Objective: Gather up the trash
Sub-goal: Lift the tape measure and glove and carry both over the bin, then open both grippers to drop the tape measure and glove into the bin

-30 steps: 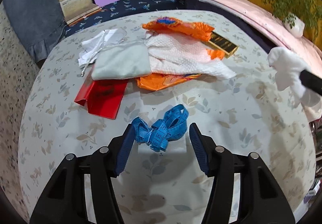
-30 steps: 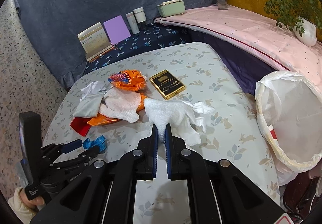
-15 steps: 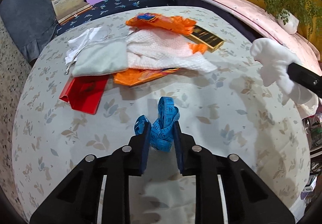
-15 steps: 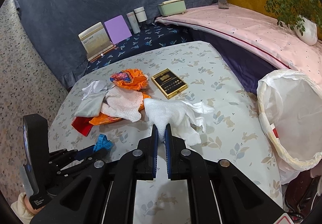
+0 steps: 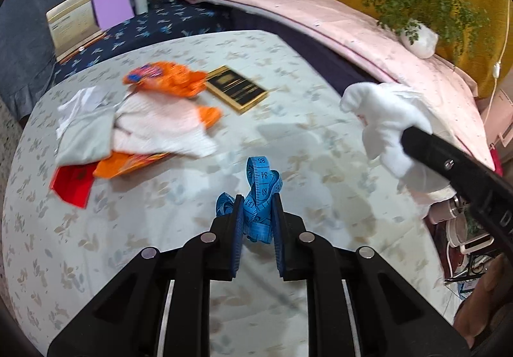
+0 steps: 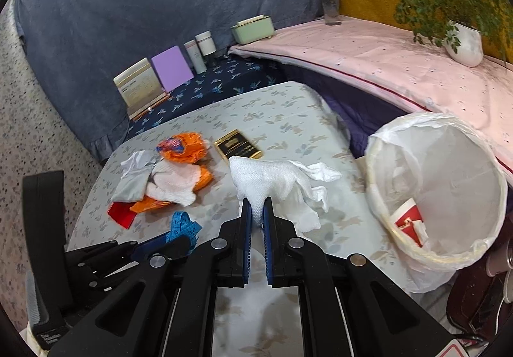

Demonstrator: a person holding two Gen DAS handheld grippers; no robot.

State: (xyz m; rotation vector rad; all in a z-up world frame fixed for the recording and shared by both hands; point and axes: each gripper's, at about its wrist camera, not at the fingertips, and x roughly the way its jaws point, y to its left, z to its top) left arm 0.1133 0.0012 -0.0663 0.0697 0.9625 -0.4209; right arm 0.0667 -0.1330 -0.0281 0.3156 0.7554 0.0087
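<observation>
Leaf-print cloth covers the table (image 5: 320, 139) I'm working over. Nearest me, my left gripper (image 5: 256, 216) has its jaws closing on the bunched blue tape measure (image 5: 261, 193), whose loops stand up between the pads, clear of the cloth. My right gripper (image 6: 255, 216) is clamped tight on a wad of white paper towel (image 6: 272, 179), carried above the table's right side. To do this well, I judge I should finish the left squeeze before swinging, so no loop slips out, then bring both loads over the rim before I let go. To the right, just off the table's edge, stands the lined trash bin (image 6: 378, 196); inside lie a red-and-white paper cup (image 6: 408, 217) and some crumpled white scraps. Farther left, the orange wrapper (image 5: 173, 81), cloths and red packet (image 5: 72, 185) wait.
</observation>
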